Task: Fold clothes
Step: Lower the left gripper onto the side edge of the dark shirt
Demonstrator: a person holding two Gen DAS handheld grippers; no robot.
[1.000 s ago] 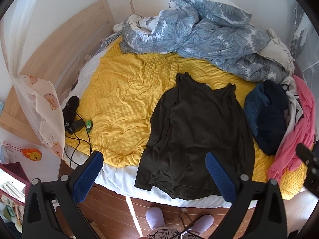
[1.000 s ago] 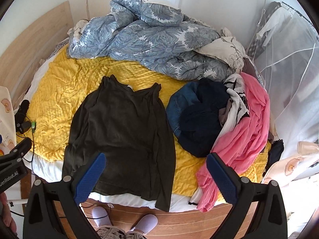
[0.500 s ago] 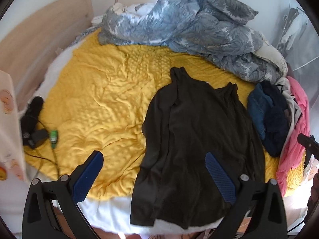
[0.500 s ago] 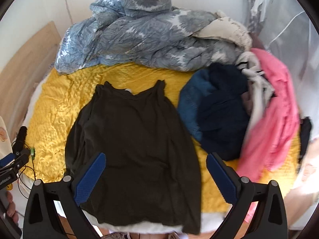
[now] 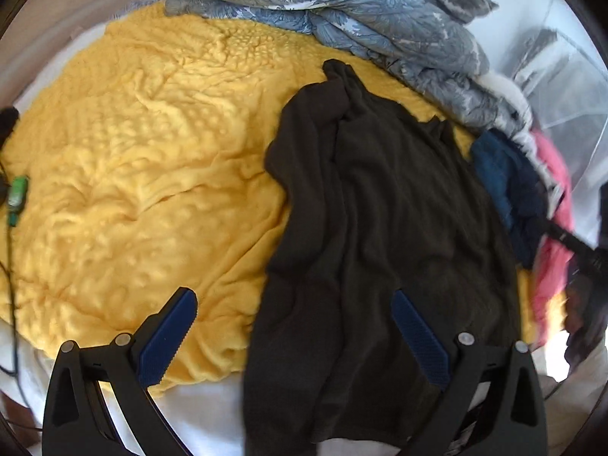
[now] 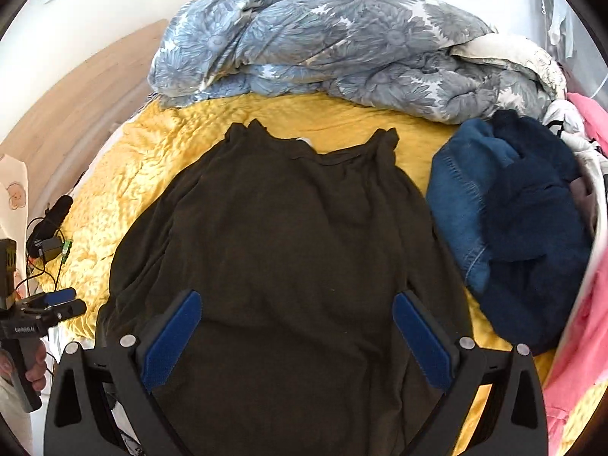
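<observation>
A dark olive long-sleeved top (image 6: pixel 288 235) is lying spread flat on a yellow dimpled blanket (image 5: pixel 152 174) that is covering the bed, its neckline pointing toward the far wall and its hem hanging over the near edge of the bed. Its sleeves are lying folded in along its sides. The right hand-held gripper (image 6: pixel 296 338) is hovering above the lower middle of the top, its blue-padded fingers (image 6: pixel 171 338) standing wide apart and grasping nothing. The left hand-held gripper (image 5: pixel 292 338) is hovering over the top's left edge, released just as wide, one finger over bare blanket and the other over dark cloth. To the left of the top a broad stretch of blanket is lying open, reaching out to a black charger and cables (image 6: pixel 47 245) at the bed's left edge. To the right, a pile of blue denim and navy clothes (image 6: pixel 509 224) is sitting just beside the top, with a pink garment (image 6: pixel 585 326) beyond it. A crumpled blue-grey floral duvet (image 6: pixel 342 49) is filling the far side of the bed.
</observation>
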